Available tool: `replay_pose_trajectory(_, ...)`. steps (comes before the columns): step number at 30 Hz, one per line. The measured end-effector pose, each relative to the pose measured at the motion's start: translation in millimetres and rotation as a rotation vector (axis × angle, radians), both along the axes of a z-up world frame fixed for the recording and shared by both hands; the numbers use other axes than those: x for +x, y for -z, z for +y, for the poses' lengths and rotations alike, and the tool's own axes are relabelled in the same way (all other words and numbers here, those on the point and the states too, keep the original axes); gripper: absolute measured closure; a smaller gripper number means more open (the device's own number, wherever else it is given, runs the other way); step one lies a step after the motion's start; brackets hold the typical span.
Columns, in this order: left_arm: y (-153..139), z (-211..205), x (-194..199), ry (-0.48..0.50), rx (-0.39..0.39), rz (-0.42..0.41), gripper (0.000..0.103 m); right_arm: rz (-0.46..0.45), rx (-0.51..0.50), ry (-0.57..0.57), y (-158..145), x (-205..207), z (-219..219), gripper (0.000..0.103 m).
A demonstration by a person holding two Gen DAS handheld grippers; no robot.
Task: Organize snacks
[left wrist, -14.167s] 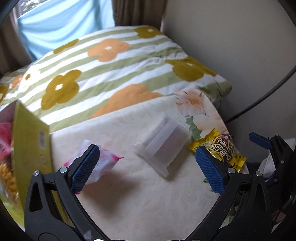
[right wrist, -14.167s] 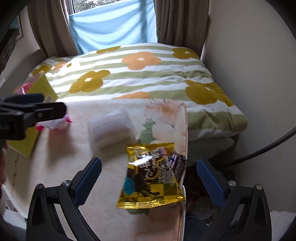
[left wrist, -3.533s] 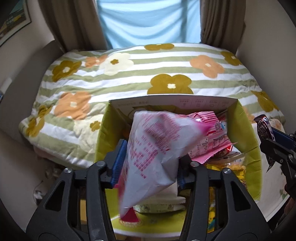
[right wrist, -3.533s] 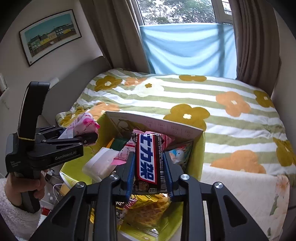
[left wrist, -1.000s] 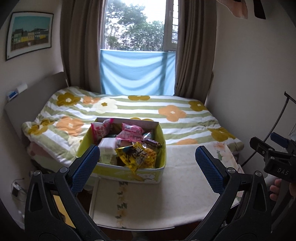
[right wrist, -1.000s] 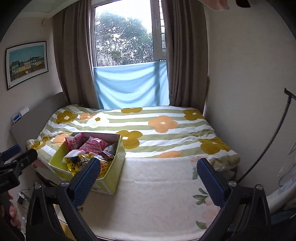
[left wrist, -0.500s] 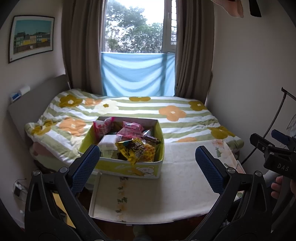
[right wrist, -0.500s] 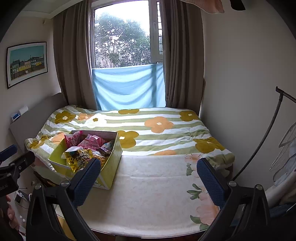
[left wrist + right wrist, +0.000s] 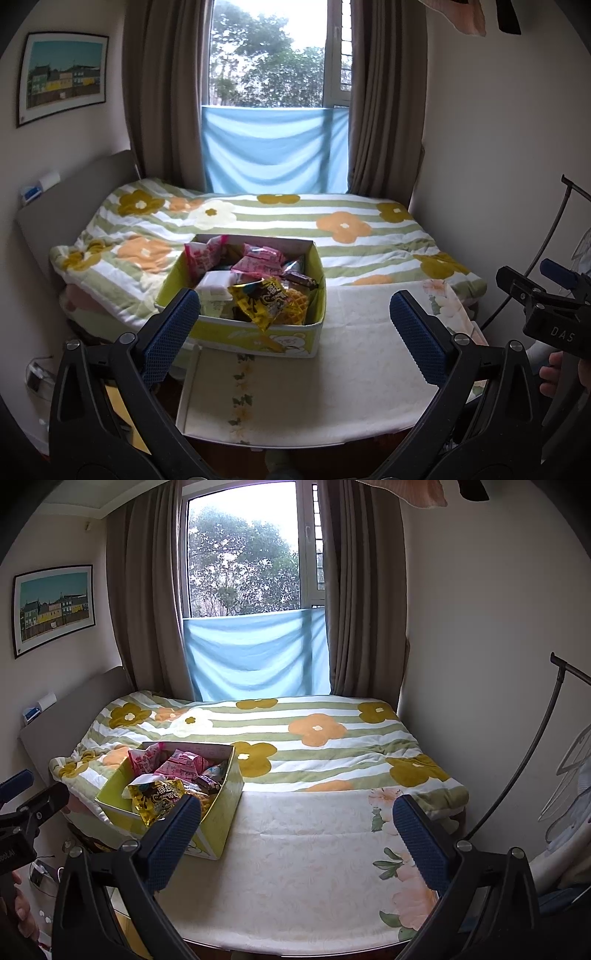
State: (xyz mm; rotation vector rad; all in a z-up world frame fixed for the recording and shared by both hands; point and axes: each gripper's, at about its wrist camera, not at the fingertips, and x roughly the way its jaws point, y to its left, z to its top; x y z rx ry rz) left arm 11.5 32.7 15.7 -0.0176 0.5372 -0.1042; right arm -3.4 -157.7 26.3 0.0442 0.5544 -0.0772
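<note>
A yellow-green cardboard box [image 9: 258, 334] [image 9: 225, 805] stands at the left back of a cloth-covered table, filled with several snack packs. On top lie a gold chocolate bag [image 9: 264, 301] [image 9: 159, 797] and pink packets [image 9: 255, 260] [image 9: 181, 766]. My left gripper [image 9: 295, 325] is open and empty, held well back from the box. Just as empty, my right gripper [image 9: 295, 829] hangs open above the table's near part. Each gripper shows at the edge of the other's view.
The table's cream floral cloth [image 9: 354, 354] [image 9: 306, 864] carries nothing else. Behind it lies a bed with a striped flower duvet [image 9: 295, 221] [image 9: 314, 738], then a window with brown curtains. A wall and a black stand [image 9: 532, 760] are at the right.
Both grippers have drawn back and risen slightly from the table over the last second. The box and its snacks have not moved.
</note>
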Motion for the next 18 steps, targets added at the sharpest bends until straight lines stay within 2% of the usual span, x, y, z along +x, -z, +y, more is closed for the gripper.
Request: replay_pose_trajectory(18, -1.4, -2.5, 2.7, -0.006, 0.004, -0.002, 0.000, 0.000, 0.005, 0.009, -2.7, 5.1, -2.2, 0.000)
